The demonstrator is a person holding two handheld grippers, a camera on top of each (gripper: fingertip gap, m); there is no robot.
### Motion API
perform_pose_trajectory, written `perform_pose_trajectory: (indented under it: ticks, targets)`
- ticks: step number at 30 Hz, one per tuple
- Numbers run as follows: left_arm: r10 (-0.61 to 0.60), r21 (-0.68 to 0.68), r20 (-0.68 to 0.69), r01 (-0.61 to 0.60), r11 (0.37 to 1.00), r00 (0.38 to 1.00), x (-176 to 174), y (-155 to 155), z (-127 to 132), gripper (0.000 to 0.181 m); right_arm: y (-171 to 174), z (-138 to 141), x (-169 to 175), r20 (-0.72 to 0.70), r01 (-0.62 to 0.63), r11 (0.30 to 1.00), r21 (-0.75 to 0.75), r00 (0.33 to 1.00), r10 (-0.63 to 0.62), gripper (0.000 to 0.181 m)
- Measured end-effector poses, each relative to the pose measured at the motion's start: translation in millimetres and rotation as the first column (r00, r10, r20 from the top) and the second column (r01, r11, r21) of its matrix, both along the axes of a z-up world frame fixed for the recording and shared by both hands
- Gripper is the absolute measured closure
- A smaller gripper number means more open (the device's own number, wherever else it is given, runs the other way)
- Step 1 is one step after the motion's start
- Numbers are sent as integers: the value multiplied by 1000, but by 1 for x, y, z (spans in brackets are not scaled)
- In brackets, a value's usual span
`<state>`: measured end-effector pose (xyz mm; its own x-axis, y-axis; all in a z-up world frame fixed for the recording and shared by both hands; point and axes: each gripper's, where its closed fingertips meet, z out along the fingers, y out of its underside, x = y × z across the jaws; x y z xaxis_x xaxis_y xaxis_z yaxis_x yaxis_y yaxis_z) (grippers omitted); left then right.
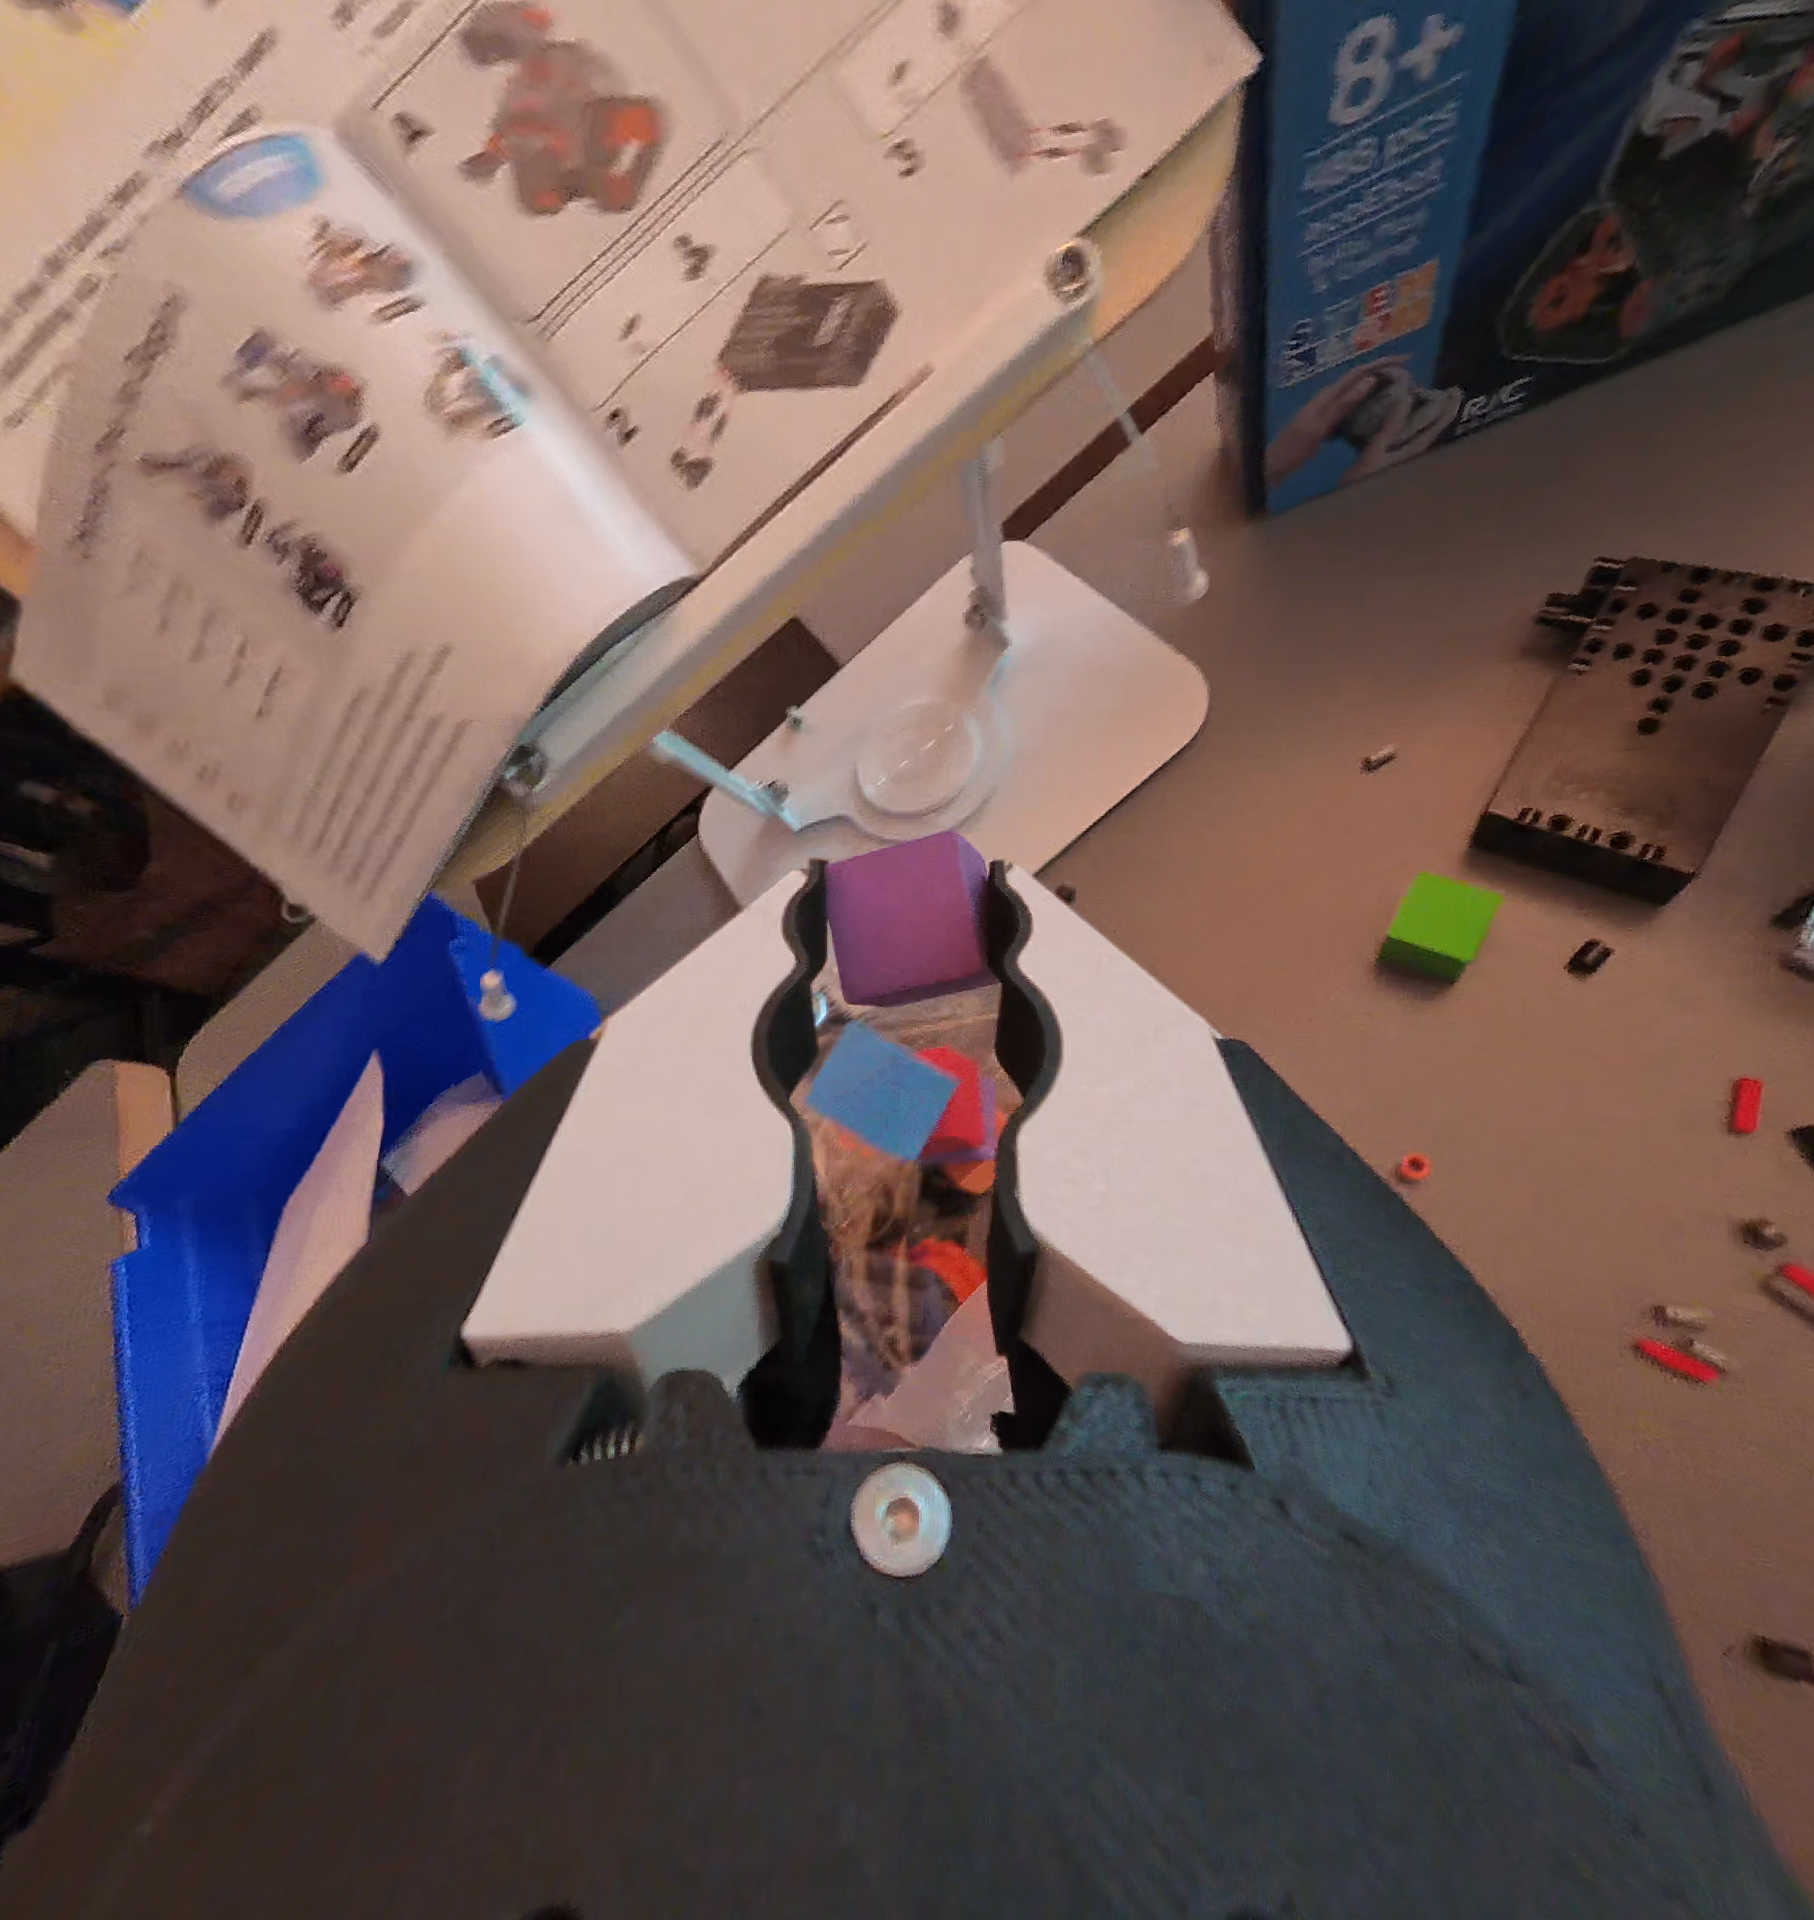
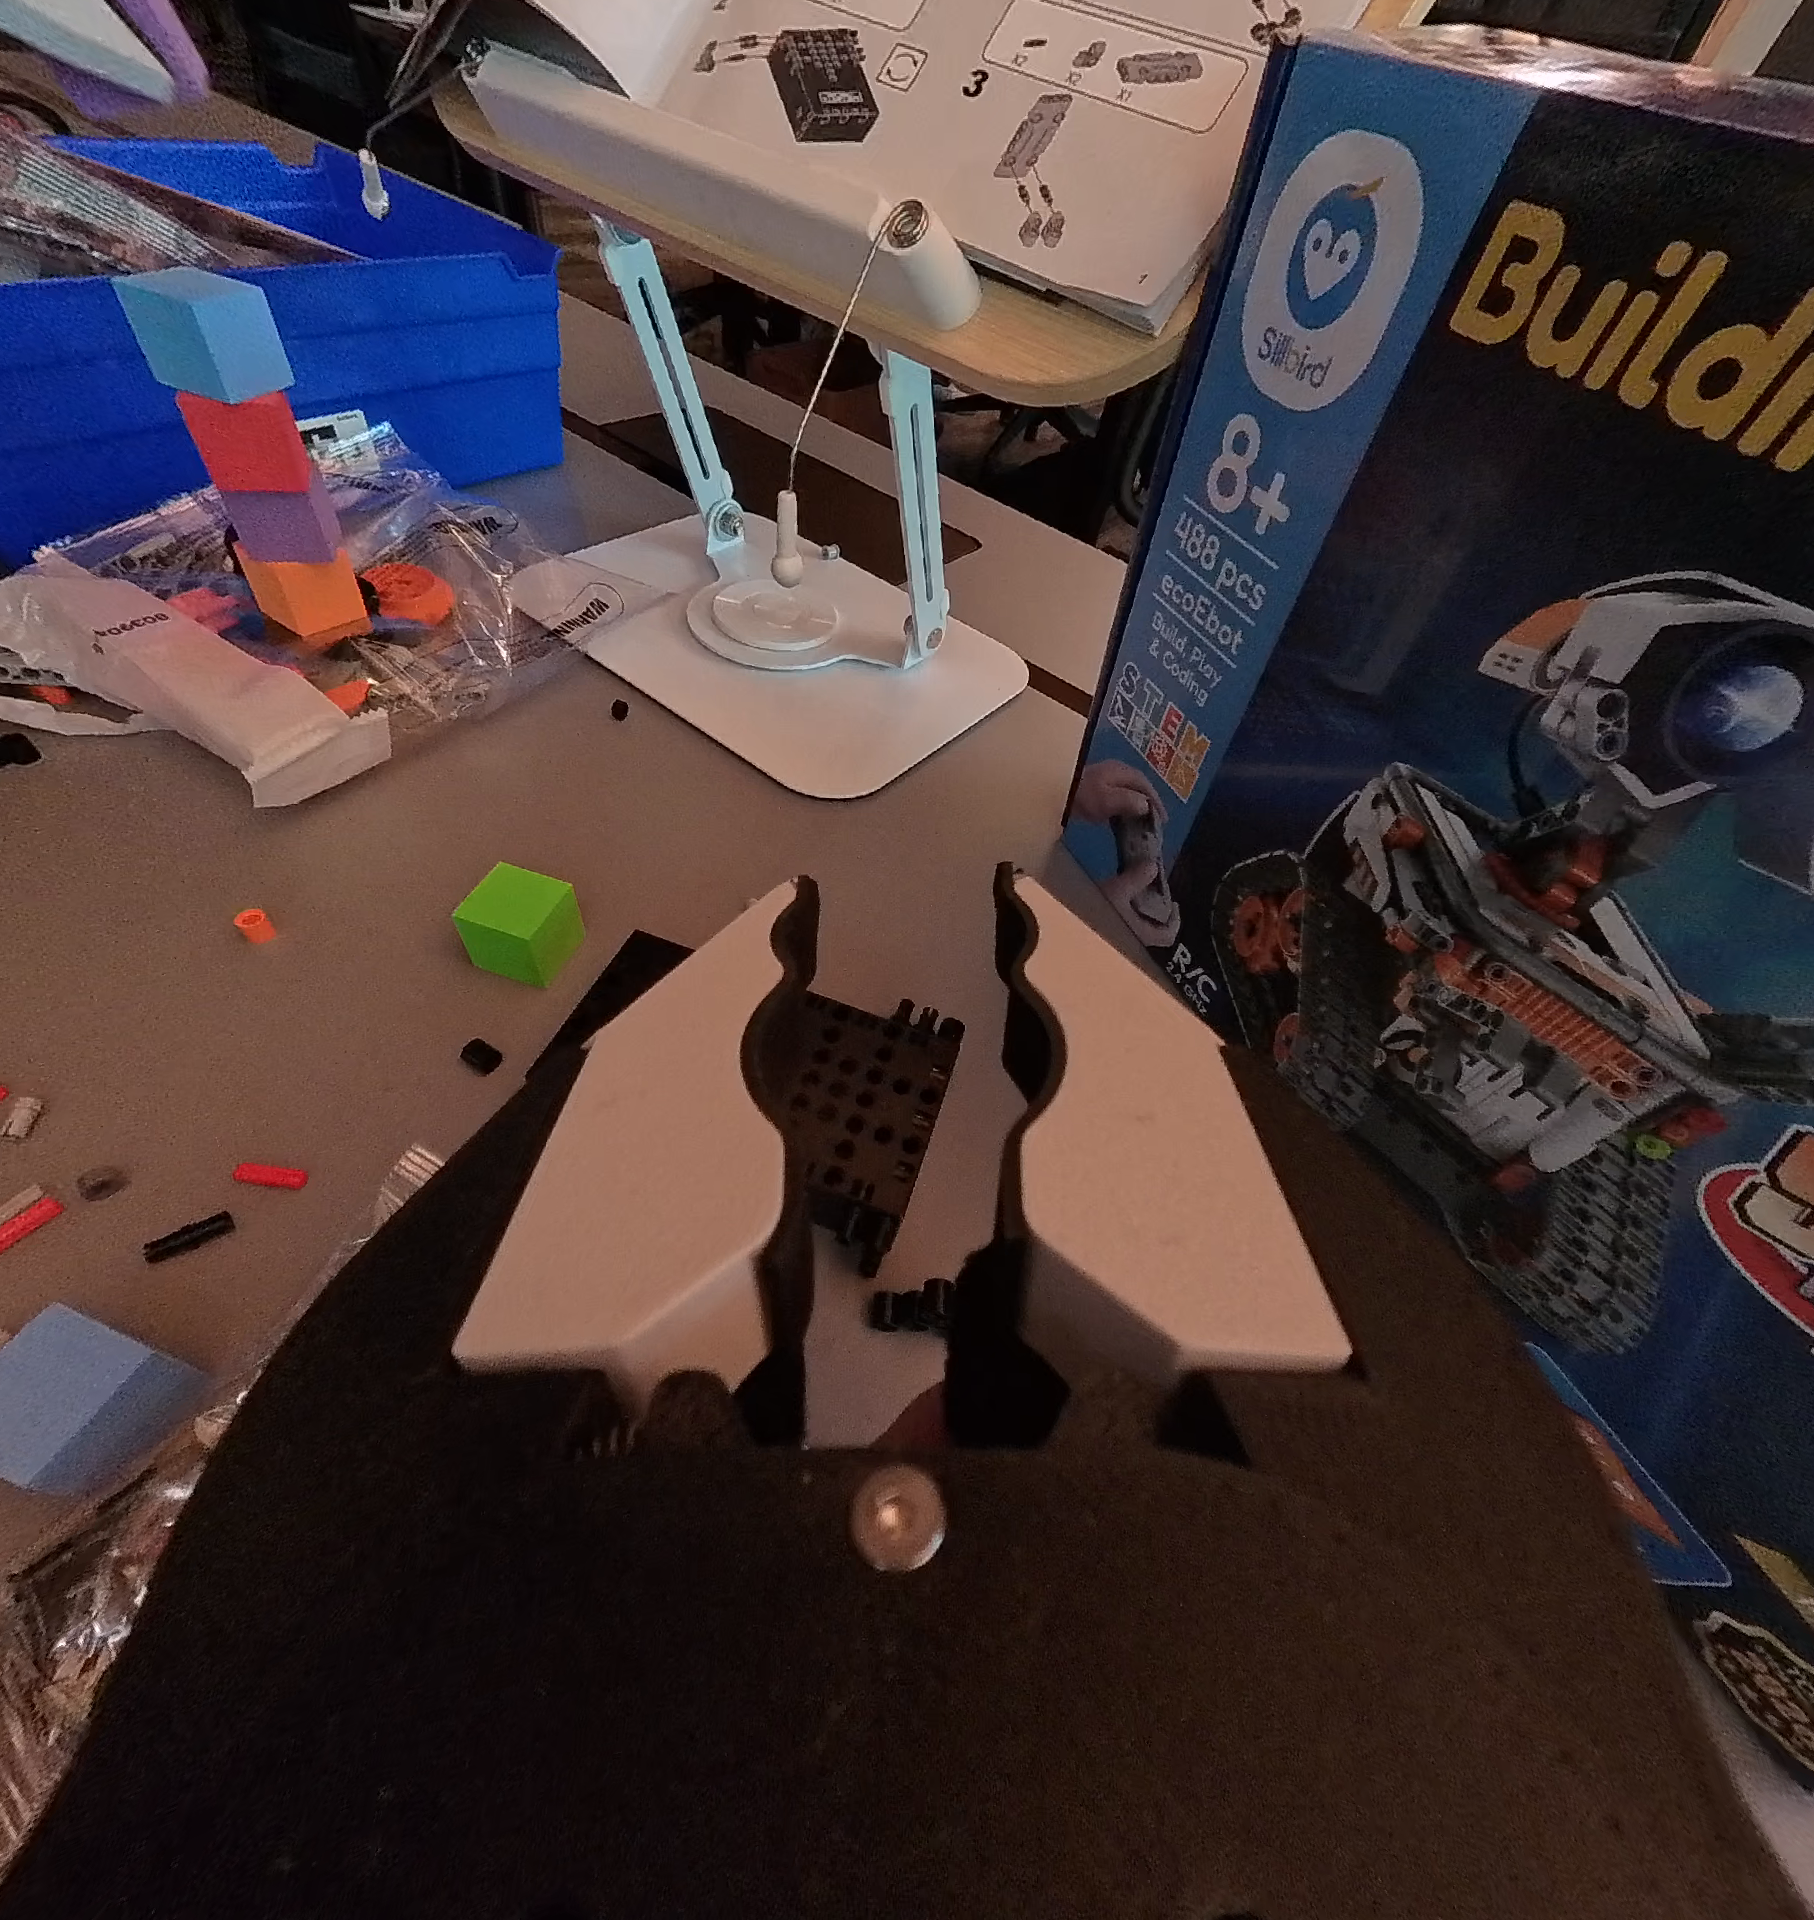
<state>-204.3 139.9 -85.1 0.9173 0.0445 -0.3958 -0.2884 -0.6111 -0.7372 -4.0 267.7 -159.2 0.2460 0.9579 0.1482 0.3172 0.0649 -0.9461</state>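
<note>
Left tool (image 1: 905, 914) gripped a purple cube (image 1: 908, 914) above the block stack (image 2: 248, 457); lowering it squarely and releasing gently would suit. Right tool (image 2: 903, 935) hung open over a black perforated plate (image 2: 861, 1112) on the surface (image 2: 259, 1039).

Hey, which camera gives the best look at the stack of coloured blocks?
The right wrist view: the block stack stands in full side view, light blue on red, purple, orange. The left wrist view looks down past the left gripper, showing only its blue top and some red.
</note>
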Motion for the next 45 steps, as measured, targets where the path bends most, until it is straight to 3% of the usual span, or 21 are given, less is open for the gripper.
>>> perform_pose_trajectory:
  ticks: [7,21,31,40,43,45]
  targets:
    - [-1,-114,79,10,993,997,-31,-30,-17,152,1,-2,0,7,2,1000,-2,1000,-2,148]
    - [-34,-261,129,67,963,991,-32,-24,-41,152,2,-5,0,18,2,1000,-5,1000,-2,148]
    - [-22,-270,137,59,961,990,-37,-19,-49,152,2,-4,0,14,3,1000,-7,1000,-3,148]
    - [-11,-229,139,43,973,990,-41,-19,-40,141,2,-4,1,13,4,1000,-7,1000,-4,148]
    - [-18,-161,109,35,986,994,-38,-19,-21,139,2,-4,1,12,4,1000,-6,1000,-4,148]
    - [-79,-97,82,87,991,993,-17,-17,-4,141,2,-3,1,12,5,1000,-5,1000,-5,148]
